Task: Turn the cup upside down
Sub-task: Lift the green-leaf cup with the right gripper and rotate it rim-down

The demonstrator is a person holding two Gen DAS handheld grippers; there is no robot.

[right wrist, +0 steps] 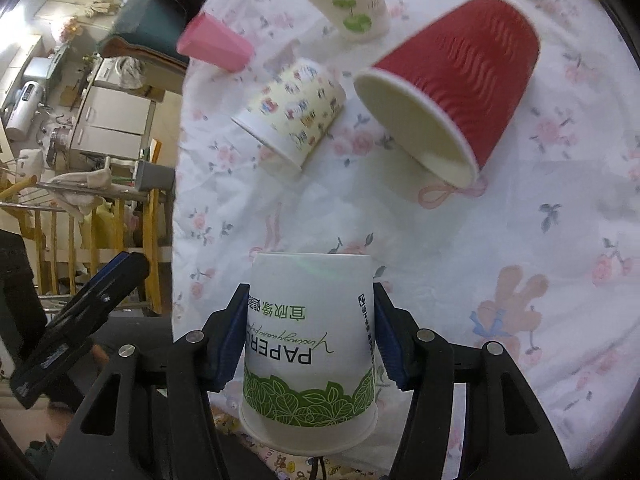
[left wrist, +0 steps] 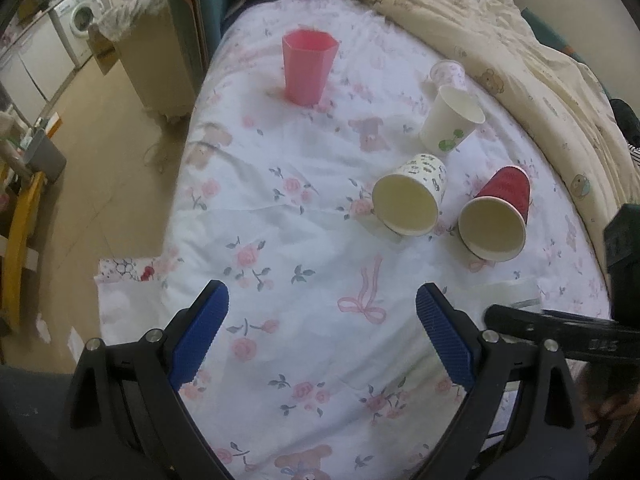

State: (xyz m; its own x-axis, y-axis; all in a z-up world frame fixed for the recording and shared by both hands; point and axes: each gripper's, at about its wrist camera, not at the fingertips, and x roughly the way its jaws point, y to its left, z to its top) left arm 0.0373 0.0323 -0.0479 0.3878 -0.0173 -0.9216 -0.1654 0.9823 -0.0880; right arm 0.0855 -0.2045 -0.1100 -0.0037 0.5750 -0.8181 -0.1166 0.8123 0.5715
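Our right claw (right wrist: 310, 332) pinched the white paper cup (right wrist: 308, 344); our left claw (left wrist: 322, 340) gaped empty. Squeezing harder risked crumpling it toward the red cup (right wrist: 452, 92) at one o'clock.

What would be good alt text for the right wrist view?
The right gripper clamps a white paper cup with a green leaf band over a floral bedsheet. Beyond it, a red ribbed cup and a patterned cup lie on their sides.
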